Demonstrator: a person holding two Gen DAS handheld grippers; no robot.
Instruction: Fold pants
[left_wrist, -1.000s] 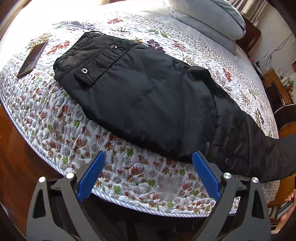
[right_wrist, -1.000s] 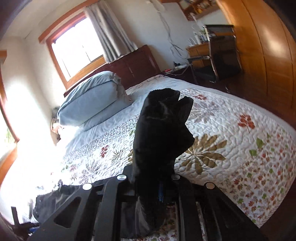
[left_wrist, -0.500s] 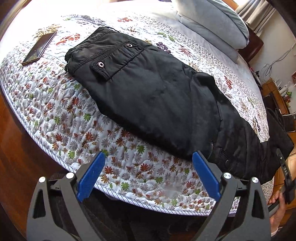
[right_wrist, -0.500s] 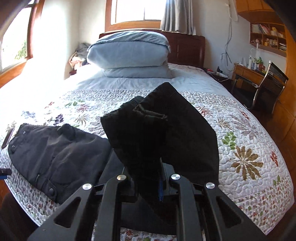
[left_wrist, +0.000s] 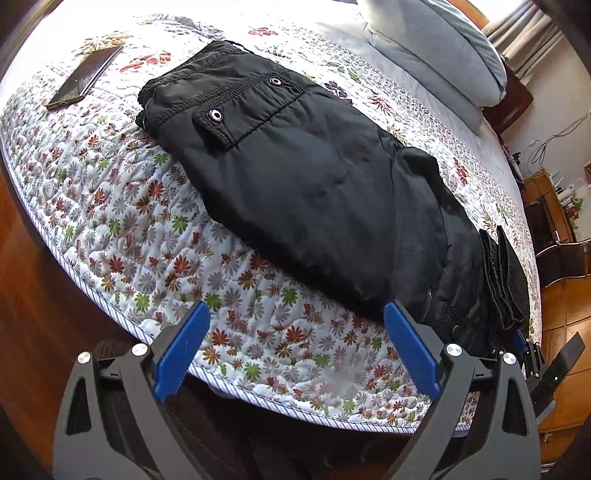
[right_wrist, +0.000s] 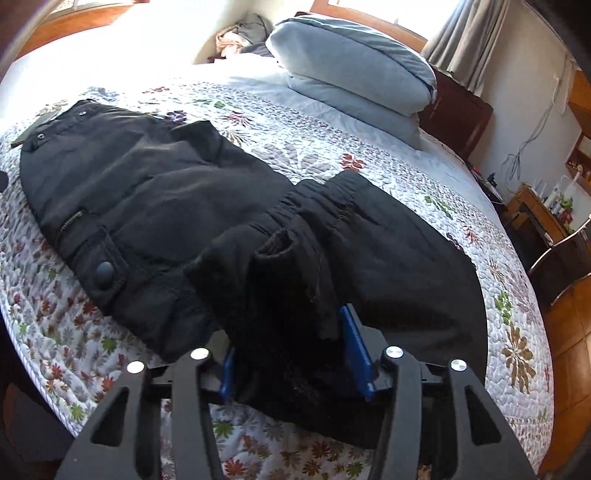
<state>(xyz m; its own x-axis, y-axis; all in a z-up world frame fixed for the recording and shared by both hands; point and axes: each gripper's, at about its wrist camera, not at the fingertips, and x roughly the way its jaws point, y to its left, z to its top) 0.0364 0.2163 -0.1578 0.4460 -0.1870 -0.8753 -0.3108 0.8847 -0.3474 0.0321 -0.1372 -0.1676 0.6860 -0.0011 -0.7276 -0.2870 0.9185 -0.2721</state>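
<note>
Black pants (left_wrist: 314, 177) lie on the floral quilt (left_wrist: 122, 206), waistband at the far left, legs running right. My left gripper (left_wrist: 295, 350) is open and empty, hovering over the bed's near edge just short of the pants. In the right wrist view the leg cuffs (right_wrist: 295, 258) are folded back over the legs toward the waist (right_wrist: 110, 177). My right gripper (right_wrist: 291, 354) has its blue pads partly apart with the cuff fabric still between them. That gripper shows at the lower right of the left wrist view (left_wrist: 532, 365).
A dark phone (left_wrist: 85, 81) lies on the quilt left of the waistband. Grey-blue pillows (right_wrist: 354, 74) are stacked at the headboard. A wooden desk and chair (right_wrist: 554, 236) stand right of the bed. Wooden floor (left_wrist: 33, 332) borders the near edge.
My right gripper carried the leg cuffs leftward and down onto the pants, and its jaws have widened around the fabric. My left gripper stayed open and shifted slightly.
</note>
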